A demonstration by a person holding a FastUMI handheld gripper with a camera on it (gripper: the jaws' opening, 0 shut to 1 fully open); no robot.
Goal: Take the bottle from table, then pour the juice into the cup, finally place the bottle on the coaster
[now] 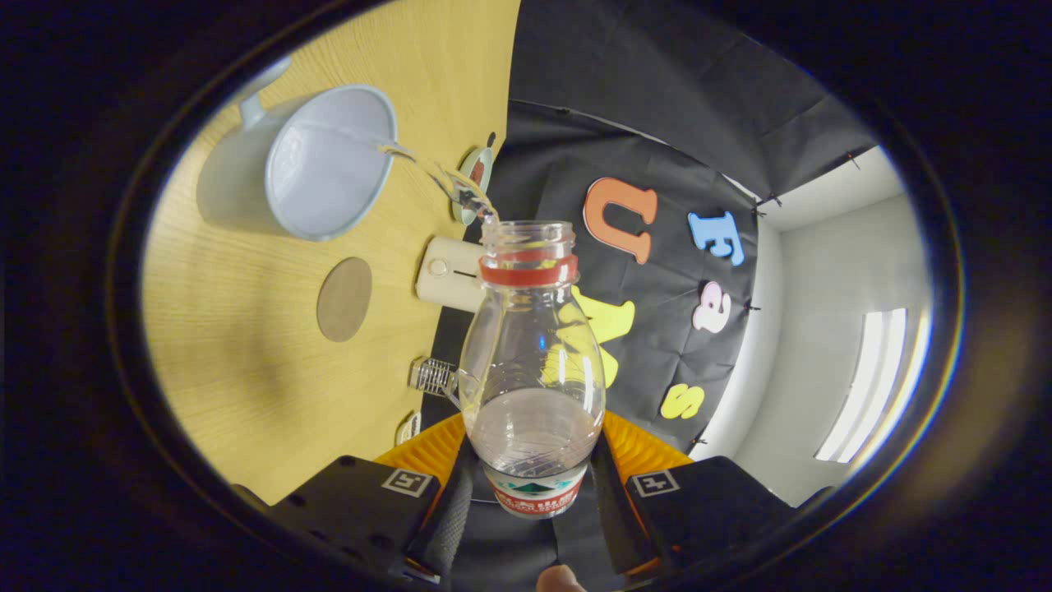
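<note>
Between the gripper's two fingers sits a clear plastic bottle with a red neck ring, both fingers pressing its labelled lower body. Tipped toward the table, its open mouth releases a thin clear stream onto the near rim of a pale blue handled cup on the light wooden table. Just beside the cup, nearer the fingers, lies a round brown coaster. A cream box rests at the table's edge beyond the coaster.

Wooden table: cup, coaster
</note>
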